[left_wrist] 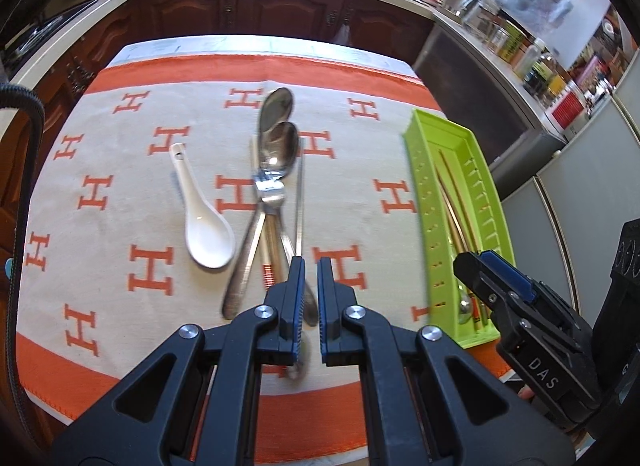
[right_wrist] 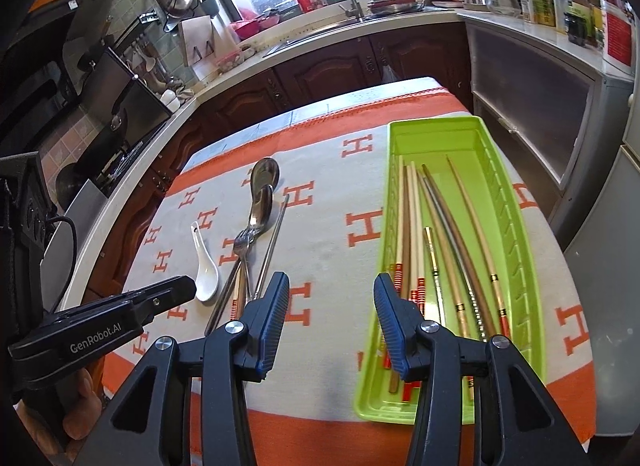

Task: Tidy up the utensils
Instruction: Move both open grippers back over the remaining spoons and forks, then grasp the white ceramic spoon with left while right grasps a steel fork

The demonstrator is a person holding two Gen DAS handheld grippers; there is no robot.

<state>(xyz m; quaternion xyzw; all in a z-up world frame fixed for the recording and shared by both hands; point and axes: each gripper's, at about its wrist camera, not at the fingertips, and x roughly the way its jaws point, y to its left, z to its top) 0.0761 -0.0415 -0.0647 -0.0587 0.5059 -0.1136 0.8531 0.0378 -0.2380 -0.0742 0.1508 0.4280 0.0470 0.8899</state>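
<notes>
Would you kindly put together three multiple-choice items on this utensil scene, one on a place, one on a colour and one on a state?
1. Where do the chopsticks that are already sorted lie?
A. In the green tray
B. On the kitchen counter
C. Under the white spoon

2. What colour is the ceramic soup spoon on the cloth?
A. Green
B. White
C. Black

3. How does the right gripper stand?
A. Clamped on a fork
C. Holding a chopstick
B. Jaws apart with nothing between them

Answers:
1 A, the right wrist view shows them lengthwise inside the green tray.
2 B, the left wrist view shows it plain white beside the pile of metal cutlery.
3 B, only cloth shows between its blue pads.
</notes>
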